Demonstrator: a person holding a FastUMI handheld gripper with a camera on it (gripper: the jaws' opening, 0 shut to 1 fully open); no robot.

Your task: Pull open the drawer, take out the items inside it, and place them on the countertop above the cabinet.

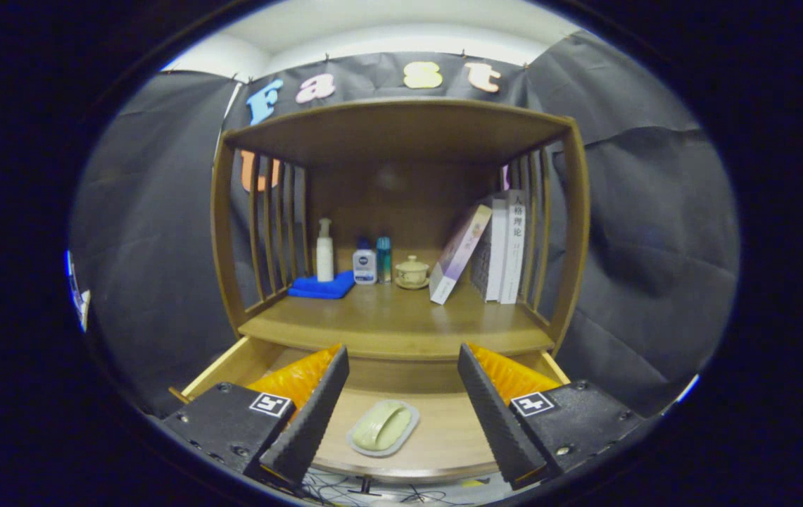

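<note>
A wooden cabinet point(401, 211) is standing against the black cloth wall of a booth, seen from a camera riding on a handheld gripper point(401, 408). The gripper's two dark ribbed fingers are reaching forward, spread wide apart and holding nothing.

Moving left to right along the countertop point(401, 320), which is sitting inside an open shelf with slatted sides: a folded blue cloth point(320, 286) is lying at the left with a white pump bottle point(324, 251) standing at its back edge. Next to it are a small white bottle point(364, 265) and a slim teal bottle point(383, 259), standing close together. A little lidded cup on a saucer point(412, 272) is sitting near the middle. At the right, one book point(459, 253) is leaning against a few upright books point(507, 246).

Below the countertop, the drawer point(232, 362) is already standing pulled out towards the camera. On its floor, lying between the two fingers and below their tips, is a pale green soap in a light oval dish point(382, 427). No other item is showing in the visible part of the drawer, though the fingers are covering both sides.

Judging by this, the opening step is looking finished, while the soap dish is waiting to be grasped, lifted and set on the countertop.
</note>
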